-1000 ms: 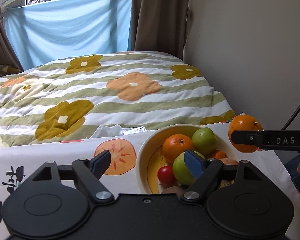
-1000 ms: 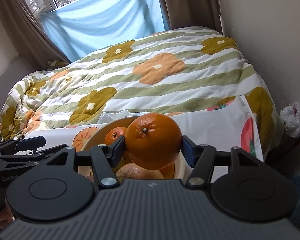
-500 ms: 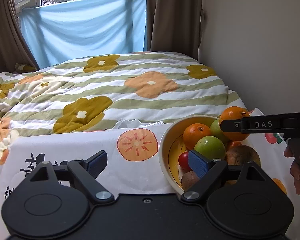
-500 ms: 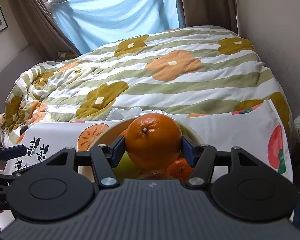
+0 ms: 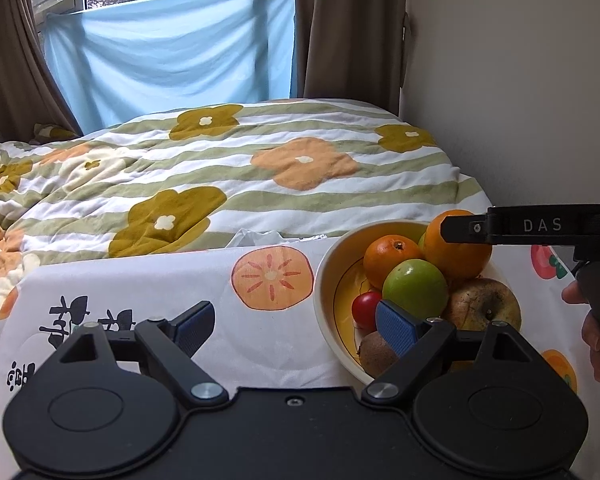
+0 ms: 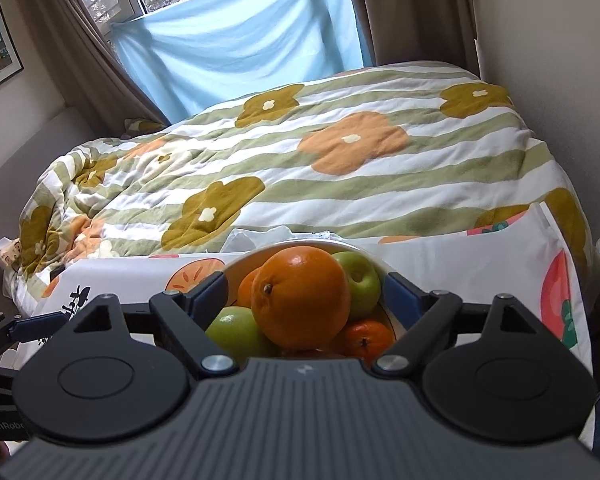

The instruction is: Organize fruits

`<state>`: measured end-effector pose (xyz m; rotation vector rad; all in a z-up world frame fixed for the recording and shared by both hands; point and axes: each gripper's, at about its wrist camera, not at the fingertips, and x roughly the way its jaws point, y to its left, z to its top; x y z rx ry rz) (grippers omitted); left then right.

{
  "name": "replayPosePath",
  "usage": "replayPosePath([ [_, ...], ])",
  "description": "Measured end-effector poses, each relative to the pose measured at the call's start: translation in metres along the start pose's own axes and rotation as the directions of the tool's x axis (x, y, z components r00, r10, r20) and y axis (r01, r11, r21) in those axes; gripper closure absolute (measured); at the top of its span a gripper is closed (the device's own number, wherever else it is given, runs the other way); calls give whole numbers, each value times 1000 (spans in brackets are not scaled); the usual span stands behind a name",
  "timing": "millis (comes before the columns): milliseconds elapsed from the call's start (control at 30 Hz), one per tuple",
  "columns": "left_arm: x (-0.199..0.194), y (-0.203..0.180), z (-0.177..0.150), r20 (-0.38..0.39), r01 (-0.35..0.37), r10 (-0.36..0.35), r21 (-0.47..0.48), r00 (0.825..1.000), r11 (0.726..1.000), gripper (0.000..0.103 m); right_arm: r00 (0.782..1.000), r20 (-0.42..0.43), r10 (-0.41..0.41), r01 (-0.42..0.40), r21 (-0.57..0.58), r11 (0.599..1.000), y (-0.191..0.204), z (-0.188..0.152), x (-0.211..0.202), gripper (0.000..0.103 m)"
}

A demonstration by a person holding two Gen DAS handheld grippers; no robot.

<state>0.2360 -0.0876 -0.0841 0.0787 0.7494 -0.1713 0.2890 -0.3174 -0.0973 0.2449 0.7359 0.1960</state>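
Note:
A cream bowl (image 5: 328,264) with a yellow inside sits on the printed cloth and holds fruit: an orange (image 5: 392,256), a green apple (image 5: 416,288), a small red fruit (image 5: 366,310), a kiwi (image 5: 376,354) and a brownish apple (image 5: 484,308). A large orange (image 6: 300,300) rests on top of the pile, and it also shows in the left wrist view (image 5: 456,248). My right gripper (image 6: 306,298) is open around it, pads clear of its sides. My left gripper (image 5: 296,326) is open and empty, low over the cloth left of the bowl.
The table carries a white cloth (image 5: 180,280) with printed fruit. A bed with a striped flowered duvet (image 5: 260,168) lies right behind it. A wall (image 5: 520,80) stands at the right. Crumpled plastic (image 6: 256,238) lies behind the bowl.
My right gripper lowered the large orange onto the pile in the bowl and opened, letting it go. My left gripper drew back to the left, away from the bowl.

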Motion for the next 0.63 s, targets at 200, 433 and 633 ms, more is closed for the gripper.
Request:
replayPosePath([
  [200, -23, 2, 6, 35, -27, 27, -19, 999, 999, 12, 1000, 7, 4, -4, -25, 1000, 9, 0, -17, 3],
  [433, -70, 21, 7, 105, -40, 45, -55, 993, 998, 12, 999, 33, -12, 13, -48, 999, 36, -4, -50, 3],
  [633, -107, 41, -7, 135, -25, 33, -62, 990, 998, 12, 996, 75, -45, 49, -49, 998, 60, -15, -89, 3],
])
